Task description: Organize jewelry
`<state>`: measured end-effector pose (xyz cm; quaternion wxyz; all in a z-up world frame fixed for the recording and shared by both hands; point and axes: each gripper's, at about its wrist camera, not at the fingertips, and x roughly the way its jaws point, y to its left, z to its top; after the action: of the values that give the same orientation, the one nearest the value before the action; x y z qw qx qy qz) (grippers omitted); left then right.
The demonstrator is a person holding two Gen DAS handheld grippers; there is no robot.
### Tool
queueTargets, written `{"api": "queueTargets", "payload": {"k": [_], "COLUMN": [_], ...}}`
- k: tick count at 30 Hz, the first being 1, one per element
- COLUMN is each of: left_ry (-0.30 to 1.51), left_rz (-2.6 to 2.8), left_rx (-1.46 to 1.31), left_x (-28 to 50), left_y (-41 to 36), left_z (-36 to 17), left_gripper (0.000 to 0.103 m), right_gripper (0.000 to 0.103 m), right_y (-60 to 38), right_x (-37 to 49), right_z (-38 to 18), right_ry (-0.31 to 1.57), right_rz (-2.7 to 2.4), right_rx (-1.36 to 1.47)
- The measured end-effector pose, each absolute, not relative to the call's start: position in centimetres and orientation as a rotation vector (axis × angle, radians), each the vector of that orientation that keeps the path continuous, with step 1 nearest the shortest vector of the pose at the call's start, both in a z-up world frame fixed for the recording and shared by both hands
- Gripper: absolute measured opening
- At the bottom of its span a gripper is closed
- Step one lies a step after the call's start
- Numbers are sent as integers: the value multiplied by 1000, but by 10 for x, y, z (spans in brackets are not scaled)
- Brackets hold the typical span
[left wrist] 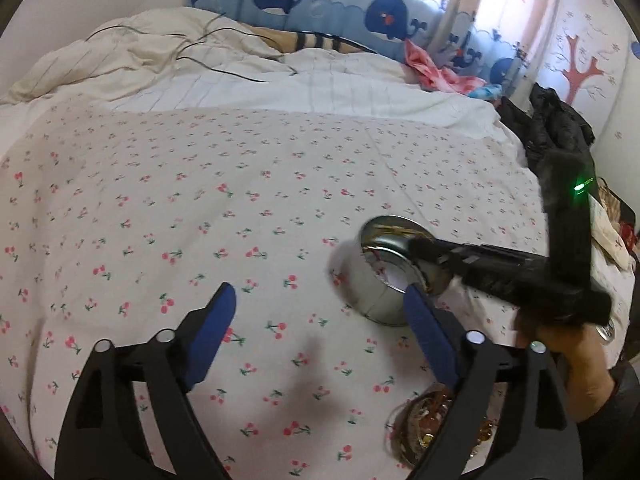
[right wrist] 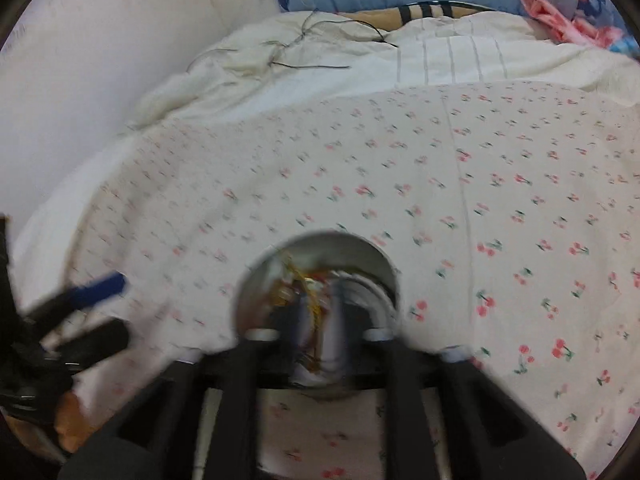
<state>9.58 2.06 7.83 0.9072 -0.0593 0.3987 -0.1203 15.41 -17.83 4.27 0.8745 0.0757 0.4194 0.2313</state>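
Observation:
A round shiny metal tin (left wrist: pixel 380 276) stands on the cherry-print bed sheet, with gold chains inside; it also fills the lower middle of the blurred right wrist view (right wrist: pixel 320 280). My right gripper (right wrist: pixel 316 316) reaches into the tin with its fingers close together around gold jewelry (right wrist: pixel 308 288); in the left wrist view it shows as a dark blurred arm (left wrist: pixel 480 264) over the tin. My left gripper (left wrist: pixel 320 312) is open and empty above the sheet, left of the tin. A pile of gold jewelry (left wrist: pixel 424 420) lies on the sheet behind my left gripper's right finger.
The bed sheet (left wrist: pixel 200 220) spreads wide to the left. A crumpled white duvet (left wrist: pixel 160 52) with thin cables lies at the back. Dark clothing (left wrist: pixel 556 128) sits at the bed's right edge. A wall (right wrist: pixel 80 80) borders the bed's left side.

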Motion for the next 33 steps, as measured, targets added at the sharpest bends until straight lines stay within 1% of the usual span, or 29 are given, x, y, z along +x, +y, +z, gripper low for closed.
{"api": "queueTargets", "payload": {"k": [1, 3, 6, 9, 12, 17, 24, 27, 31, 33], "left_ry": [816, 807, 825, 855, 872, 873, 885, 887, 886, 890], "left_rz": [-247, -258, -265, -281, -302, -307, -305, -308, -305, -301], "left_rx": [-110, -94, -106, -166, -217, -203, -150, -141, -145, -149], "left_x": [94, 88, 82, 73, 71, 72, 71, 72, 72, 73], "left_y": [18, 14, 14, 21, 23, 18, 8, 7, 8, 9], "left_z": [80, 83, 81, 73, 69, 67, 62, 62, 62, 61], "left_gripper": [86, 88, 88, 88, 89, 89, 90, 90, 91, 92], "right_gripper": [47, 47, 48, 49, 48, 42, 38, 28, 9, 7], "right_y": [-183, -194, -218, -245, -261, -251, -228, -219, -216, -220], "right_x": [149, 136, 106, 68, 45, 50, 52, 56, 56, 55], "right_z": [46, 58, 76, 64, 39, 31, 15, 7, 7, 12], "right_ry": [849, 815, 777, 833, 918, 950, 1015, 1041, 1025, 997], "right_rz": [471, 449, 449, 538, 586, 671, 716, 729, 735, 746], "right_rx": [160, 145, 132, 185, 291, 351, 305, 296, 299, 320]}}
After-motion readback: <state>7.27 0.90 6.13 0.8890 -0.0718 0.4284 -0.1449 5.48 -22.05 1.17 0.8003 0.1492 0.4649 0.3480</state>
